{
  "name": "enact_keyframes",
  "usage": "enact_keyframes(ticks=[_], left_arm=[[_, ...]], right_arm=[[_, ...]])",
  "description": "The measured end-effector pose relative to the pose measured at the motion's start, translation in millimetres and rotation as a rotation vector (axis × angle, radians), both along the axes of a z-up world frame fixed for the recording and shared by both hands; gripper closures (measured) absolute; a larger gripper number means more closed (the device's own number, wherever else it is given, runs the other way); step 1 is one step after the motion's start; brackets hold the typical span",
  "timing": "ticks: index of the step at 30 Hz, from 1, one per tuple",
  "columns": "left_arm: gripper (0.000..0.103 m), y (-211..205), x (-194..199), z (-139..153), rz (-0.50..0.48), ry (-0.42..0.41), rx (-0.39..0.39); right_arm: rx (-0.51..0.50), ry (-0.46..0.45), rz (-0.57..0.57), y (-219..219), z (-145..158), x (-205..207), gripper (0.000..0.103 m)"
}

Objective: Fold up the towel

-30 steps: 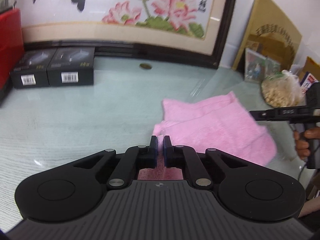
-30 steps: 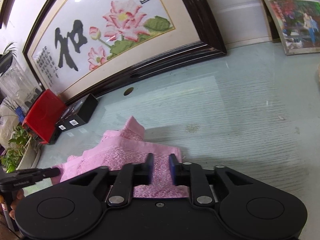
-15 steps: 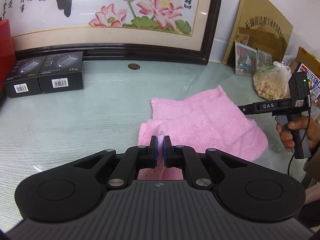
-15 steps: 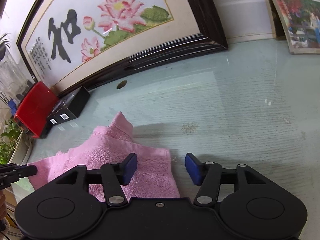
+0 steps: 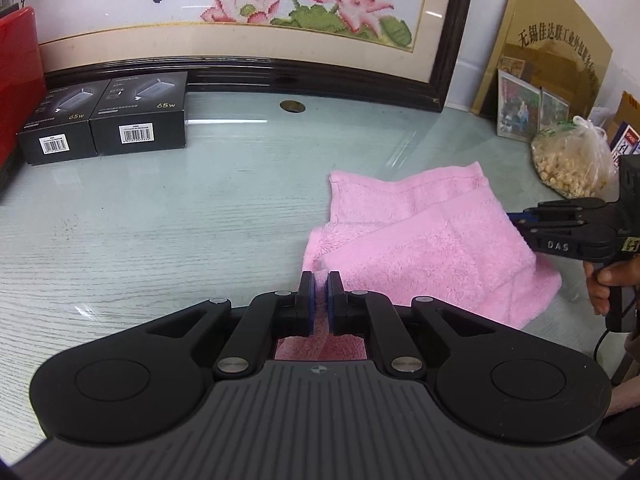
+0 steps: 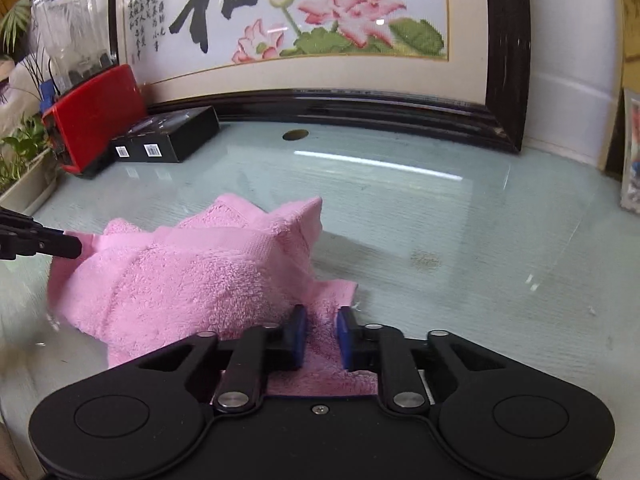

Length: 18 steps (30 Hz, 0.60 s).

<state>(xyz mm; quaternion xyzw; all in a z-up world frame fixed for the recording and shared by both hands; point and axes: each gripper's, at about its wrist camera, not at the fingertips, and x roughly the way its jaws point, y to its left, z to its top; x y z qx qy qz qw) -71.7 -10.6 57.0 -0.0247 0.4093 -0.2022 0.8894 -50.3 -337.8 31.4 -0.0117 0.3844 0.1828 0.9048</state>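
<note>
A pink towel lies partly folded and rumpled on the glass tabletop. My left gripper is shut on the towel's near left corner, with pink cloth showing between its blue pads. In the right wrist view the towel bulges up in a hump. My right gripper is closing, its pads squeezing a ridge of towel at the near right edge. From the left wrist view the right gripper bites the towel's right edge, held by a hand. The left gripper's tip touches the towel's far left.
Two black boxes and a red case stand at the back left. A large framed flower picture leans along the back. A bag of nuts and photo frames sit at the back right. A blender tops the red case.
The right gripper opened wide, rolled level, shifted onto the towel's edge and closed on it; the towel now humps up. The left gripper stayed shut on its corner.
</note>
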Motion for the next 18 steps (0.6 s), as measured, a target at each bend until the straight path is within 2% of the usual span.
enact_keyframes(ticks=[5, 9, 14, 18], left_arm=[[0.098, 1.3, -3.2, 1.9, -0.009, -0.010, -0.011], [0.098, 3.0, -5.9, 6.0, -0.018, -0.025, -0.025], [0.098, 8.6, -10.0, 18.9, -0.016, -0.047, -0.082], [0.098, 20.0, -10.3, 40.6, 0.007, -0.078, -0.184]], right_arm=[[0.001, -0.053, -0.053, -7.1, 13.7, -9.5, 0.096], [0.065, -0.079, -0.118, -24.6, 28.6, -18.3, 0.096], [0.210, -0.103, -0.173, -49.8, 47.1, -31.0, 0.097], [0.362, -0.148, -0.193, -73.1, 67.1, -45.2, 0.097]])
